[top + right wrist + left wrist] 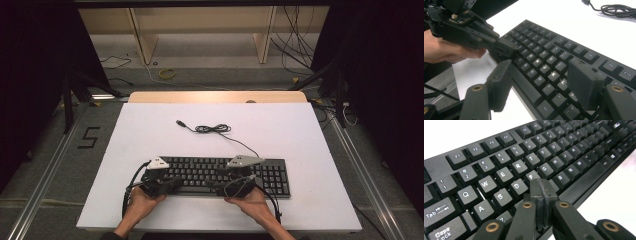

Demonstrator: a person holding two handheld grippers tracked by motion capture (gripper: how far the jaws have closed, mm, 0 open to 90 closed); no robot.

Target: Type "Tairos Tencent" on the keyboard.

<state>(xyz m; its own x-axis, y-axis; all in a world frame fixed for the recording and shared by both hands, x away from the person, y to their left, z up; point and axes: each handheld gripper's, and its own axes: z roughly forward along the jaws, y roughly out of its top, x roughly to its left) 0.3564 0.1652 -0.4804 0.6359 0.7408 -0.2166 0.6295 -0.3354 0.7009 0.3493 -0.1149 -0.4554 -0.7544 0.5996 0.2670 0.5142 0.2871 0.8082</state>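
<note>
My left claw (541,192) is pinched shut with nothing in it, a blunt tip poised over the F key (532,176) of the black keyboard (225,175), which lies at the near edge of the white worktop (300,135). My right claw (544,85) gapes wide above K and L (ready to press). Legends read Tab, Caps Lock, QWERTY.

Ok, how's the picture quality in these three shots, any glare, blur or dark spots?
High view: the white table is evenly lit, the surroundings fall into near black, and the keyboard legends are too small to read. Left gripper view: near key legends are readable, far rows blur, the table is blown out white. Right gripper view: soft overall, and the left gripper is dim.
</note>
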